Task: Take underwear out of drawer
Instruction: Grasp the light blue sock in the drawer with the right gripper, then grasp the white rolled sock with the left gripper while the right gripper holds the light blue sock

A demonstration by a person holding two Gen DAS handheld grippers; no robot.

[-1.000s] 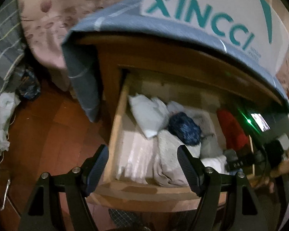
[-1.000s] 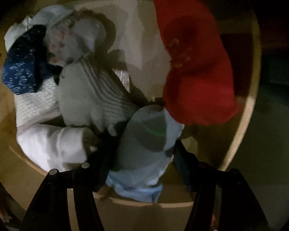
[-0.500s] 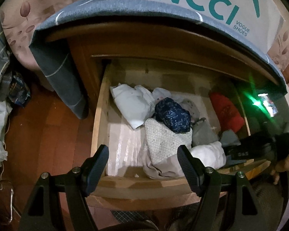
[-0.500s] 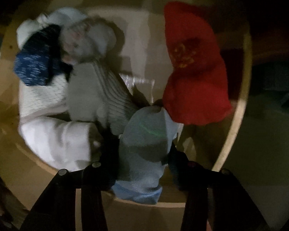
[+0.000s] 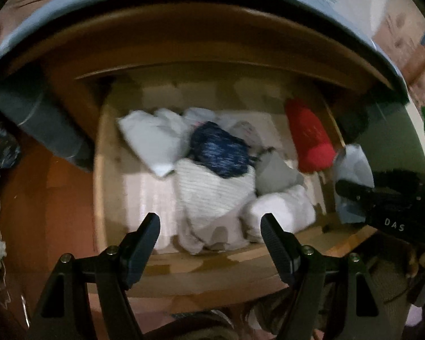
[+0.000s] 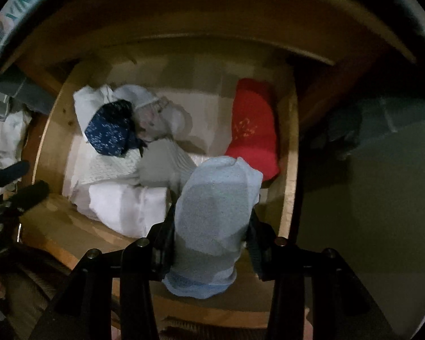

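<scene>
Since a second ago the right gripper (image 6: pixel 211 250) clamped the folded pale-blue cotton underwear (image 6: pixel 214 212) and lifted it above the open wooden drawer (image 6: pixel 289 170), so it's basically out; left gripper (image 5: pixel 209 233) hangs open and empty.

Home bedroom: clothes-filled wooden drawer (image 5: pixel 218 266)

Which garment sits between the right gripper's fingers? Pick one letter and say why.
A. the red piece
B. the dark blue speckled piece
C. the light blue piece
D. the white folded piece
C: the right gripper is closed on the light blue piece, pads pressing its sides, while the red piece lies in the drawer beyond it.
</scene>
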